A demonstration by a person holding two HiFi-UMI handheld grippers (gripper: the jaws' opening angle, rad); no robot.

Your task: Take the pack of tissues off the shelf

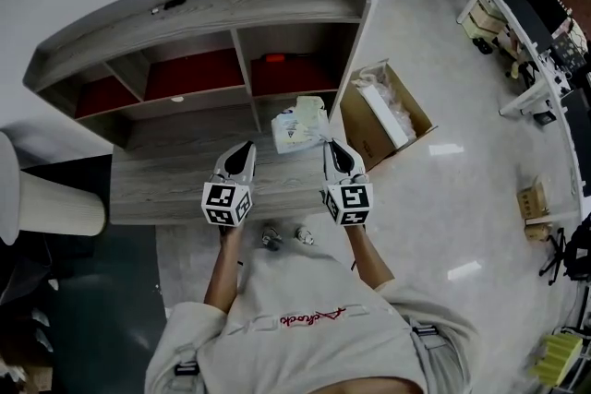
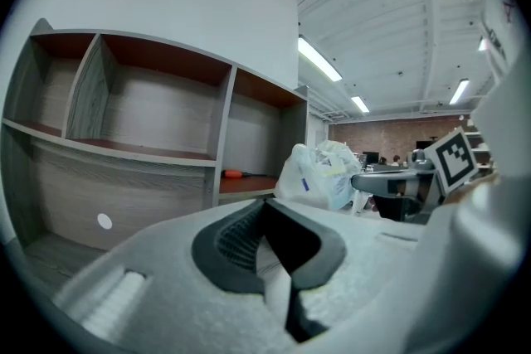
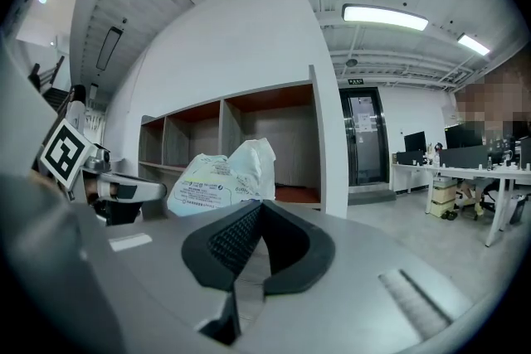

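The pack of tissues (image 1: 298, 126), white crinkled plastic with print, lies on the grey wooden counter (image 1: 166, 175) below the shelf unit (image 1: 231, 0), in front of its right compartment. My left gripper (image 1: 245, 149) hovers just left of the pack, jaws shut and empty. To the pack's right, close to its corner, my right gripper (image 1: 334, 146) is also shut and holds nothing. The left gripper view shows the pack (image 2: 319, 174) ahead to the right of the closed tips (image 2: 265, 203). In the right gripper view the pack (image 3: 217, 178) sits ahead to the left of the tips (image 3: 261, 205).
An orange-handled tool (image 1: 274, 58) lies in the right shelf compartment. An open cardboard box (image 1: 383, 115) stands on the floor right of the unit. A white cylinder (image 1: 51, 198) sits at the left edge. Office desks with monitors (image 1: 531, 5) line the far right.
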